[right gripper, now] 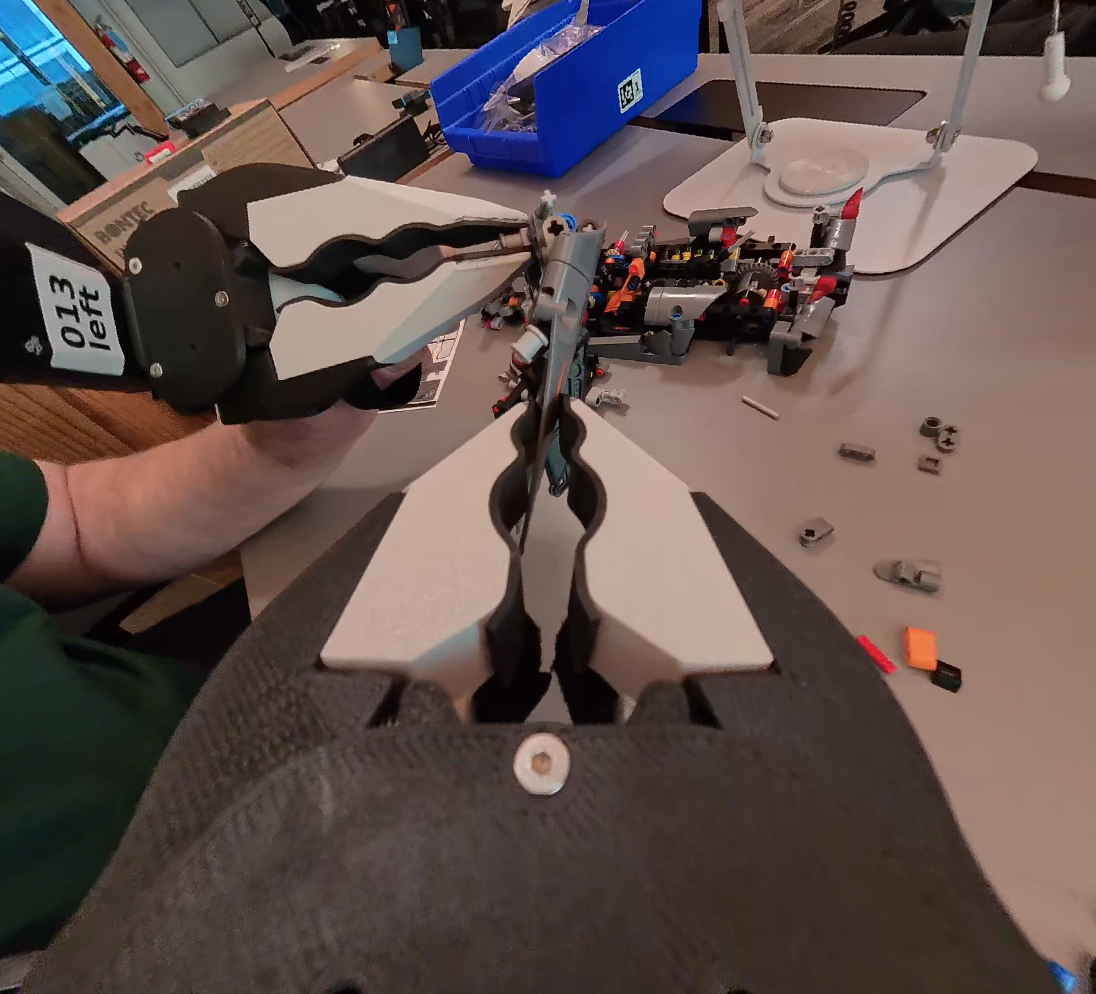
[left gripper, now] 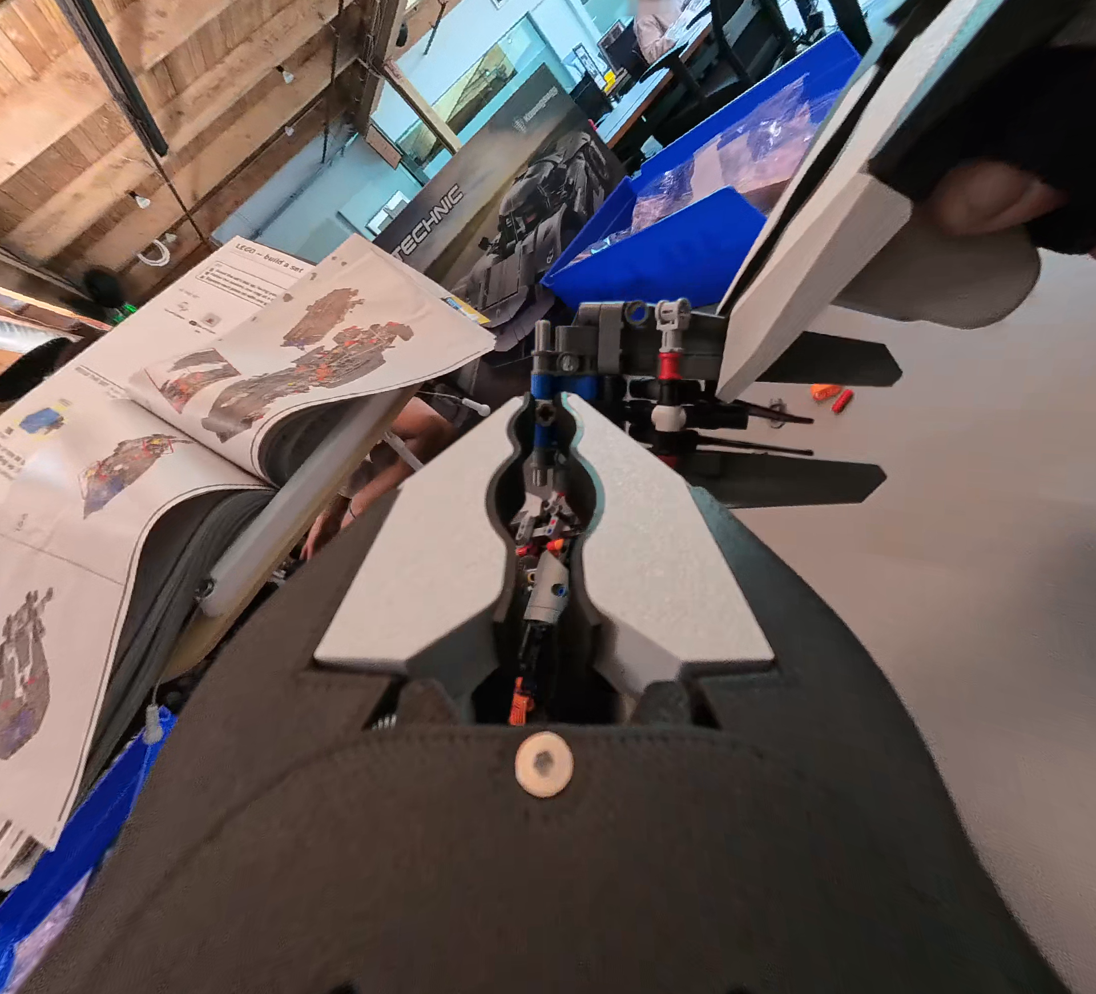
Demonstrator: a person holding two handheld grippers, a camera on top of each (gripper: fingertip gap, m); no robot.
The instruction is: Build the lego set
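- A small grey lego sub-assembly, with blue, red and white pins, was held up in the air above the grey table, between the two grippers.
- The right gripper was clenched on the lower edge of that sub-assembly, a thin dark part running down between its wavy black pads.
- The left gripper came in from the left side, its tips pinched on a small axle-like end at the top of the sub-assembly; in the left wrist view the left gripper showed its tips closed around a blue-and-grey pin.
- Just behind the held piece, the larger lego chassis, black with orange, red and grey parts, rested on the table.
- Loose pieces lay well apart to the right: small grey connectors, an orange brick and a thin red pin.
- A blue bin holding clear bags sat farther back on the table.
- A white stand carried the open instruction booklet, beside the dark set box.
- A person's forearm in a dark green sleeve held the left gripper.
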